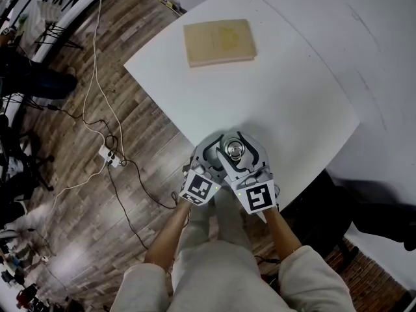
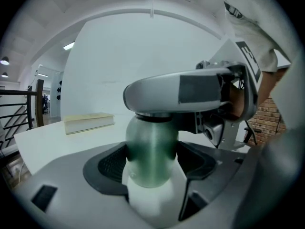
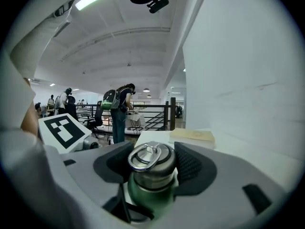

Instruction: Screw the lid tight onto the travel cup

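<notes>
White tabletop (image 1: 292, 96) fills the middle of the head view, set over a wood-plank floor (image 1: 71, 194) where cables (image 1: 97, 70) trail to a power strip (image 1: 109, 156). Toward the tabletop's far side lies a closed tan book (image 1: 219, 41), well apart from everything else. At the near edge the travel cup (image 2: 152, 151) stands upright, and both claws meet on it from the near side. The left claw (image 2: 152, 165) is clamped on the cup's green body: in the left gripper view that body sits squarely between the two dark pads (image 2: 112, 166), touching each. The right claw (image 3: 153, 167) sits higher, clamped on the steel lid (image 3: 153, 173), whose ring handle (image 3: 145, 156) lies on top. In the right gripper view the lid fills the gap between the ribbed pads (image 3: 191, 167), with the green neck showing just beneath. Seen from the left gripper view, the right claw's grey jaw crosses directly over the cup's top. From the head view the lid shows as a bright disc framed by both pairs of jaws. Behind, in the right gripper view, a person with a backpack (image 3: 119, 109) stands by a black railing (image 3: 155, 116).
</notes>
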Available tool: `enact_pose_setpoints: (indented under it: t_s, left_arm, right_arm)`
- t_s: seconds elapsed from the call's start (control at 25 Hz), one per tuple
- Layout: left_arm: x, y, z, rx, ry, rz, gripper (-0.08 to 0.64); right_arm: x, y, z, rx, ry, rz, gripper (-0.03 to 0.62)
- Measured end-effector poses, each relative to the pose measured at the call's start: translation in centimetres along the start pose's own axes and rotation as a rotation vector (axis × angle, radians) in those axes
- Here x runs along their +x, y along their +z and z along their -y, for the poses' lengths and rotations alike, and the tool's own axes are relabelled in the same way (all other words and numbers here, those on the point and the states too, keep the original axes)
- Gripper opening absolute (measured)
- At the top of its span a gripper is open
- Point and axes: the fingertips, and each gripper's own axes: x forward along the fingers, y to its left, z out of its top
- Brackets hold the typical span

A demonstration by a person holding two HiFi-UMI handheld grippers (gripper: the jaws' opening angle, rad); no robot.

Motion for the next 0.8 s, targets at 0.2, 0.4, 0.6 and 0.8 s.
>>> enact_pose_setpoints:
  t_s: [0.2,0.4,0.6,0.8]
  left_arm:
    - [0.02,0.18,-0.02,0.000,0.004,0.002,0.334]
    - [0.11,0.06,0.04,0.002,0.007,0.002,0.334]
    - [0.08,0.02,0.01,0.003,0.006,0.001,0.334]
    - [0.02,0.07,0.09,0.007,0.008,0.007,0.334]
  right_arm:
    - [0.03,0.27,0.48,0.029,-0.119,0.013,0.258]
    - [-0.06,0.27,0.79,0.029,-0.194,0.019,0.258]
    - [-0.05,0.31,1.02,0.047,-0.273,0.012,0.258]
    - [-0.16,0.24,0.74,0.047,-0.238,0.020,0.259]
